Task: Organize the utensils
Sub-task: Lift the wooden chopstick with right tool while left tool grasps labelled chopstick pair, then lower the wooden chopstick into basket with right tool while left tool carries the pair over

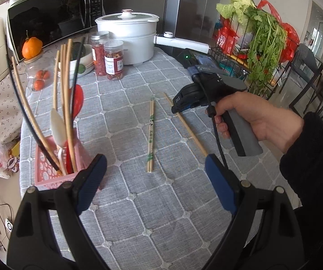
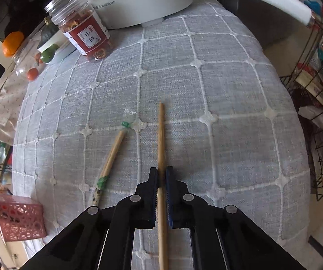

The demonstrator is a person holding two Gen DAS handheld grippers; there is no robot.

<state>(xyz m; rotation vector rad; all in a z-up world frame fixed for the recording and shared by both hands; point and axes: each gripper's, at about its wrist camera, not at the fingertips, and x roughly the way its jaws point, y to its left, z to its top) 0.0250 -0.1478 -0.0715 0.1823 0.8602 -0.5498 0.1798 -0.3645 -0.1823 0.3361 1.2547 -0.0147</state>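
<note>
R gripper (image 2: 161, 175) clenched on single chopstick (image 2: 161, 135), stick flat on cloth | L gripper (image 1: 155, 168) released, above wrapped pair (image 1: 150, 135) | lift level, tip 1st into pink basket (image 1: 43, 171) at front-L corner, dodge upright sticks | table edge (image 2: 296, 135) near on R; clear cloth mid; jars (image 1: 114, 60) well back

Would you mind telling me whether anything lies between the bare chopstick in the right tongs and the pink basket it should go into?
Only the wrapped chopstick pair lies on the cloth between the bare chopstick, gripped by the right tongs, and the pink basket. It lies flat, so lifting over it should clear.
</note>
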